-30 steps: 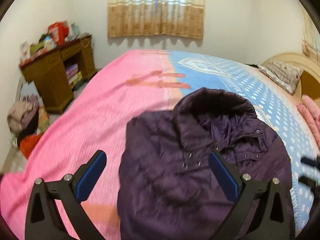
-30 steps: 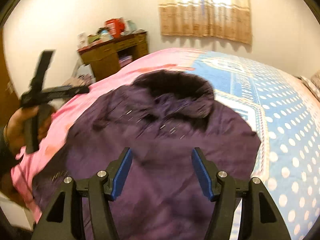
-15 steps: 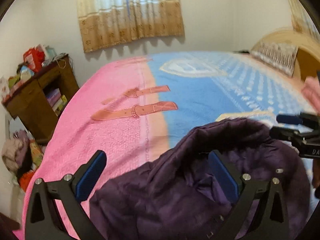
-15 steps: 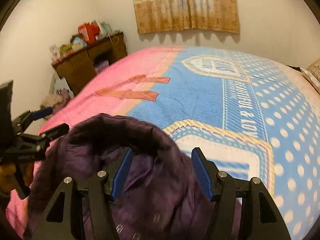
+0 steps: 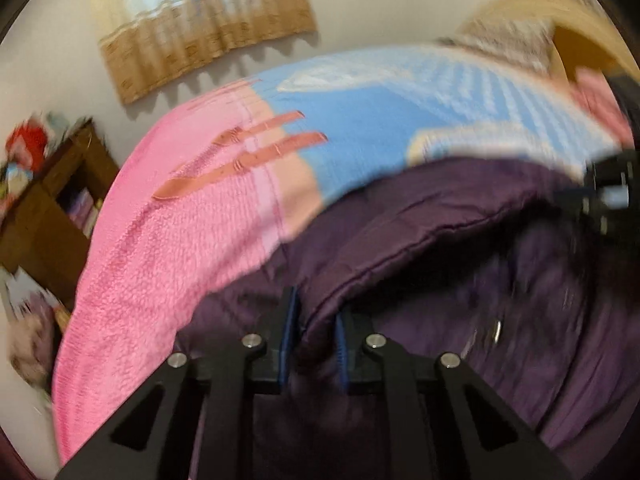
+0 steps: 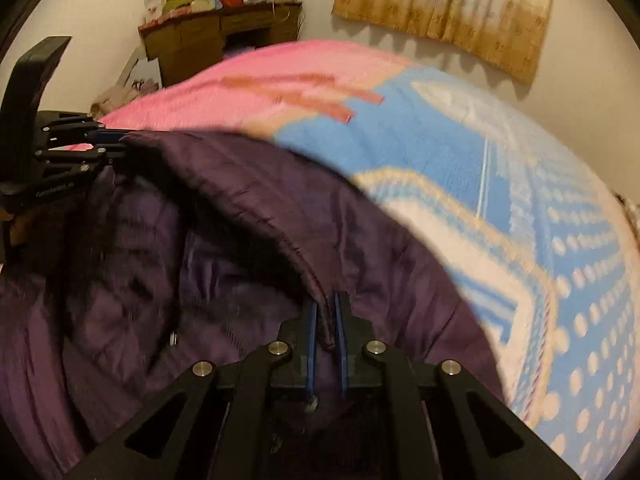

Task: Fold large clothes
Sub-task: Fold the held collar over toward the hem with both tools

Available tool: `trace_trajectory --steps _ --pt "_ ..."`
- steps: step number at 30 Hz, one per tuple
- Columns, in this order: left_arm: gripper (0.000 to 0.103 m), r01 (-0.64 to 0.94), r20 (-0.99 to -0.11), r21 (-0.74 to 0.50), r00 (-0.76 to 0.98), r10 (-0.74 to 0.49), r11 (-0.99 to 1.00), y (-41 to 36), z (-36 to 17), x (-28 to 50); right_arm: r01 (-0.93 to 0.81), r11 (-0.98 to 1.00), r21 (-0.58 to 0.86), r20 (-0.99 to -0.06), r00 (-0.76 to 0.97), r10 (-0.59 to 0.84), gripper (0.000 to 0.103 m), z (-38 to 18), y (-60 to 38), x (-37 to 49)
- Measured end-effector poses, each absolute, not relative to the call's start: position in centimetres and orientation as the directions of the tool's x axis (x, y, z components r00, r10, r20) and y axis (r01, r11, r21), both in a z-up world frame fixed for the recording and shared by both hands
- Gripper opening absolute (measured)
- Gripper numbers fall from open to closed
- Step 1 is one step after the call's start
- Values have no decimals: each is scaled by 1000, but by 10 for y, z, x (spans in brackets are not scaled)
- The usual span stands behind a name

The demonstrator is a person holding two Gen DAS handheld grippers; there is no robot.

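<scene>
A dark purple quilted jacket lies on the bed with its hood pulled open towards me. My left gripper is closing its jaws on the hood's rim, and the blue pads press on a fold of the fabric. My right gripper is closing on the rim at the hood's other side, with the seam pinched between its pads. In the right wrist view the jacket fills the lower left, and the left gripper holds the rim's far end. In the left wrist view the right gripper is a dark blur at the right edge.
The bed cover is pink on one side and blue with white dots on the other. A wooden desk piled with things stands by the wall, with clothes on the floor. A pillow and headboard lie far right.
Both grippers moved forward and down over the jacket to its hood and went from open to shut on the hood's rim. The hood now stands open between them.
</scene>
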State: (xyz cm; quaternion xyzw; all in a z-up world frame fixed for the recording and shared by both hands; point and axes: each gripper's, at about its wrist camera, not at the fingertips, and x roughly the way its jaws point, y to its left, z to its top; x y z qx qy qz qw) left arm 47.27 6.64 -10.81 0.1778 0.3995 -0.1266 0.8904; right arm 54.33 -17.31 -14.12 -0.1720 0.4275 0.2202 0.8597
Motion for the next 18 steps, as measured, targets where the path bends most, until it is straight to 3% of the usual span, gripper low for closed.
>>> trace_trajectory --steps 4,7,8,10,12,14,17,18 --pt "19 385 -755 245 652 -75 890 63 -110 454 -519 849 -105 -805 546 234 8 -158 -176 536" --pt "25 355 -703 204 702 -116 912 62 -80 441 -513 851 -112 -790 566 237 8 -168 -176 535" --pt "35 367 -674 138 715 -184 920 61 -61 434 -511 852 -115 -785 572 237 8 -169 -175 535" --pt "75 361 -620 83 749 -236 929 60 -37 429 -505 857 -107 -776 581 246 8 -171 -176 535" --pt "93 332 -550 61 798 -245 941 53 -17 432 -507 856 -100 -769 585 256 8 -172 -177 534" --pt "94 308 -554 86 805 -212 947 44 -17 451 -505 859 -83 -761 588 272 8 -173 -180 533" --pt "88 208 -655 136 752 -69 969 40 -58 495 -500 862 -79 -753 597 277 8 -174 -182 530" --pt "76 197 -732 120 680 -47 973 42 -85 510 -499 862 -92 -749 605 270 8 -175 -182 527"
